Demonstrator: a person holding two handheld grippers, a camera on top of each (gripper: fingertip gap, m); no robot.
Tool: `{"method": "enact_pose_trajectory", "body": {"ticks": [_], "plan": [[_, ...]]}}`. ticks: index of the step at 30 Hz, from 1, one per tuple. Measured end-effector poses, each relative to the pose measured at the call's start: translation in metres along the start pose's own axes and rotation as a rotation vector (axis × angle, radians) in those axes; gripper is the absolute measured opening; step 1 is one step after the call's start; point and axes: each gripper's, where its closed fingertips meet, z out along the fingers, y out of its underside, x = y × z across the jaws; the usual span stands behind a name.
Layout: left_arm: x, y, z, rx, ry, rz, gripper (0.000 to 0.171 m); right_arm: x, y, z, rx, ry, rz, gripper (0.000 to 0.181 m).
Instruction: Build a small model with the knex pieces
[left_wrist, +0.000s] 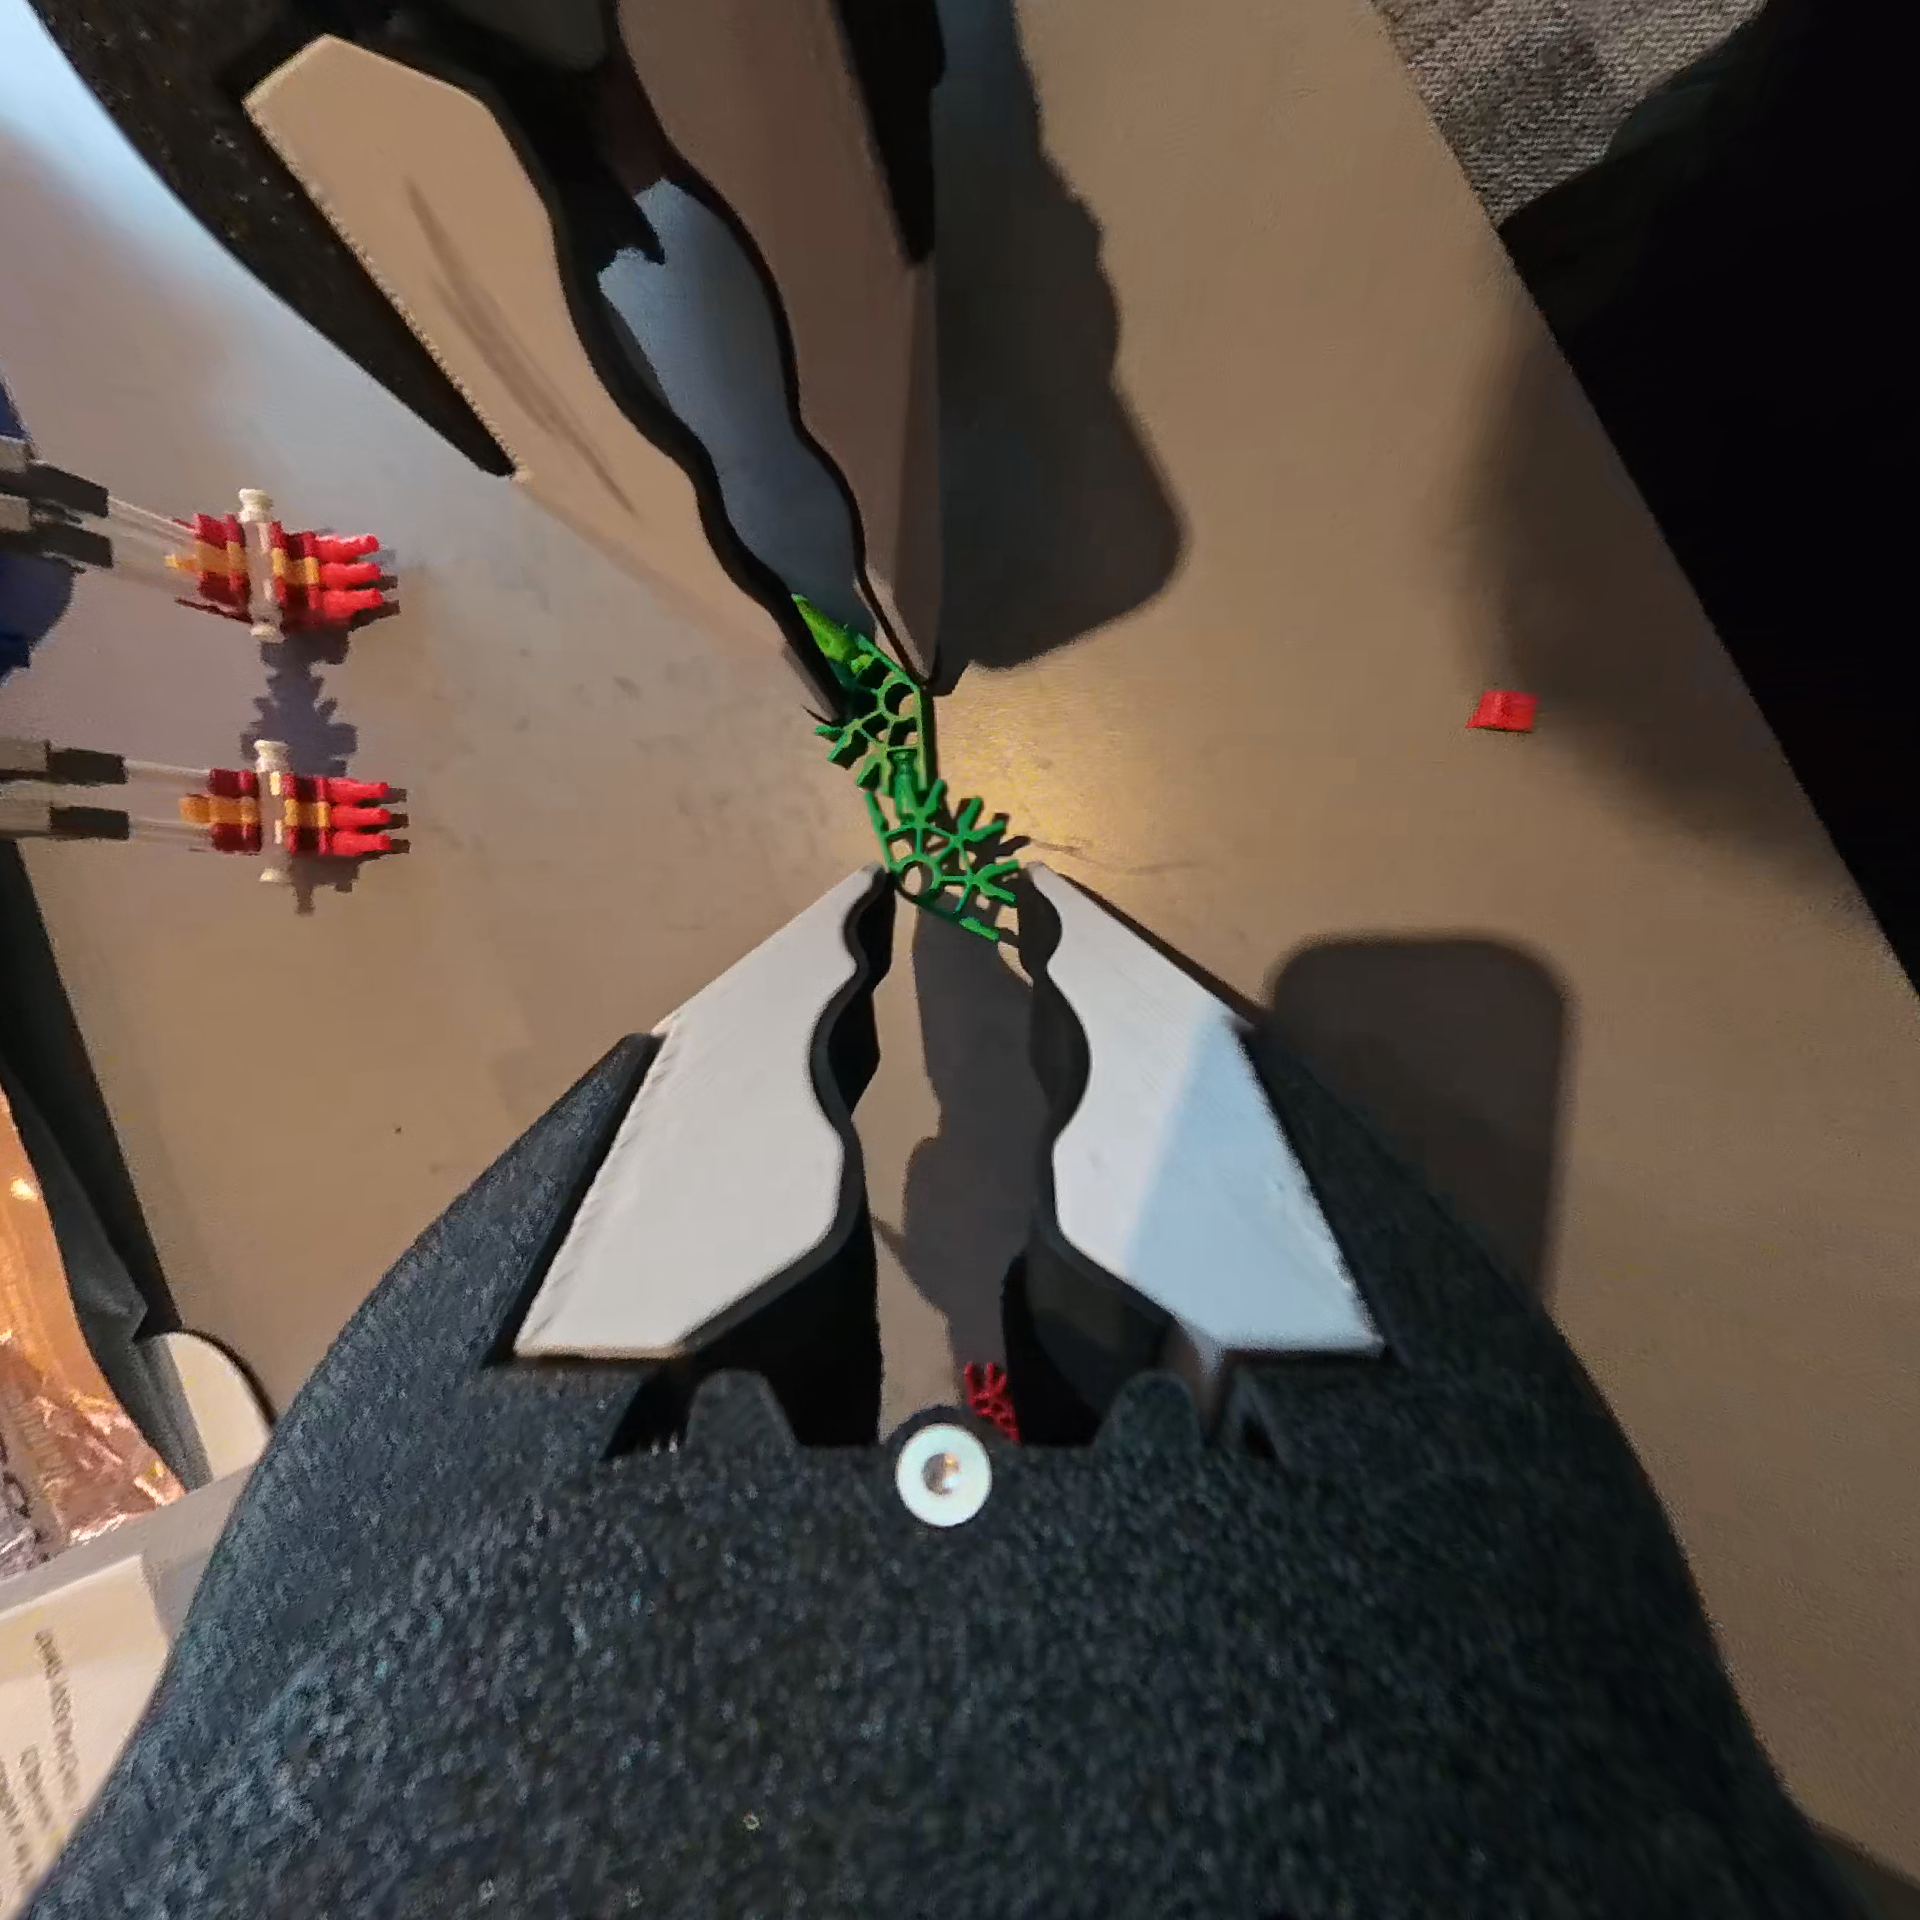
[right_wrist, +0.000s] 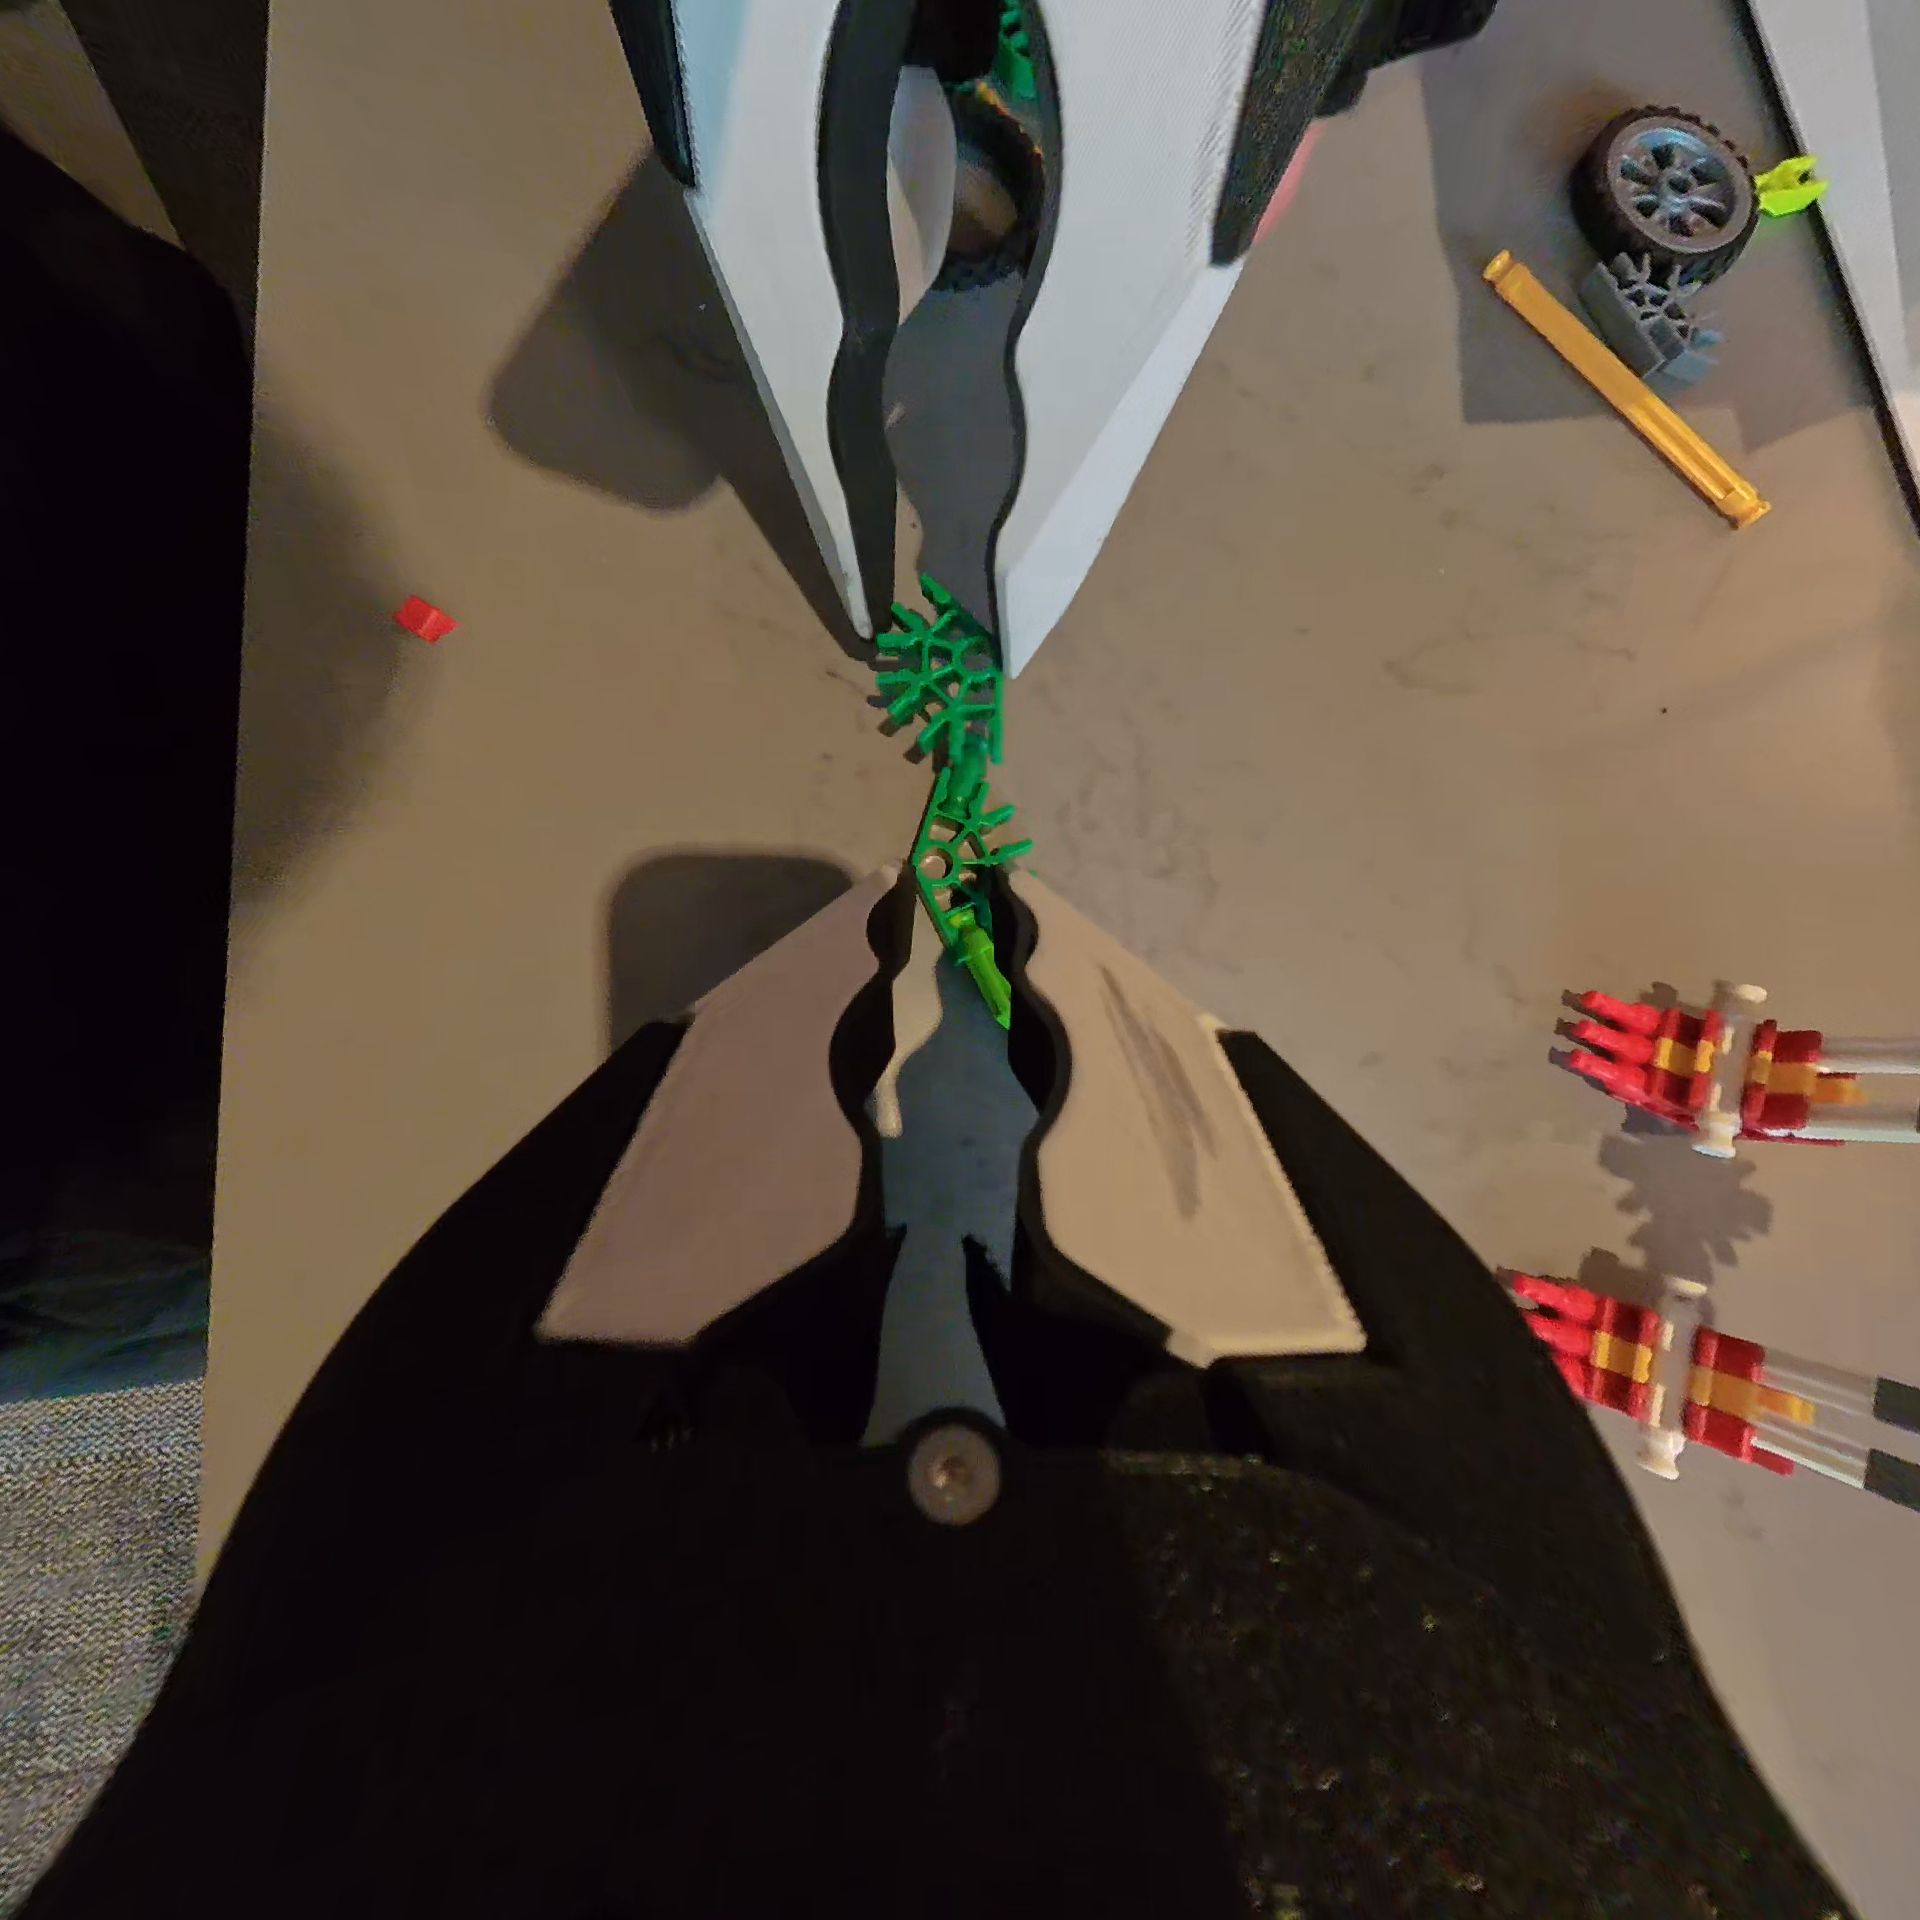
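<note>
The two green snowflake-shaped plastic connectors (right_wrist: 951, 748), joined edge to edge by a short link, hang above the grey tabletop (right_wrist: 1299, 675) between your two grippers. Your right gripper (right_wrist: 951, 883) pinches the nearer connector, with a light green peg (right_wrist: 982, 961) sticking back between its fingers. Your left gripper (left_wrist: 951, 883) nips the other connector only at its prongs, fingertips close but not pressed together. That thin hold is the weak spot: twist or pull unevenly and I judge the link could pop apart or a connector slip out and drop. Off to one side lie two red-and-orange connector stacks on clear rods (right_wrist: 1704, 1081), a yellow rod (right_wrist: 1626, 390), a grey spoked wheel (right_wrist: 1668, 197) and a small red piece (right_wrist: 424, 620).
</note>
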Motion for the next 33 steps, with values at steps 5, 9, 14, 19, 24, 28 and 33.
{"method": "enact_pose_trajectory", "body": {"ticks": [5, 9, 14, 19, 24, 28, 33], "plan": [[0.002, 0.005, 0.006, -0.007, 0.037, -0.010, 0.023, -0.001, 0.000, 0.000, 0.004, -0.009, -0.004, 0.014], [0.003, 0.004, 0.007, 0.014, 0.069, 0.005, 0.023, -0.002, 0.000, -0.001, 0.005, -0.012, -0.007, 0.014], [0.002, 0.004, 0.007, -0.015, 0.090, 0.064, 0.023, -0.001, 0.001, -0.001, 0.005, -0.018, -0.008, 0.014], [0.002, 0.004, 0.004, -0.016, 0.097, 0.095, 0.022, -0.002, 0.001, -0.001, 0.010, -0.023, -0.006, 0.014], [0.003, 0.005, 0.007, -0.036, 0.112, 0.117, 0.023, -0.002, 0.001, -0.001, 0.006, -0.027, -0.009, 0.014], [0.002, 0.005, 0.008, -0.046, 0.124, 0.115, 0.023, -0.001, 0.001, -0.002, 0.005, -0.015, -0.023, 0.015], [0.002, 0.004, 0.008, -0.059, 0.130, 0.116, 0.022, 0.008, -0.015, -0.011, 0.078, 0.050, -0.023, 0.011]]}}
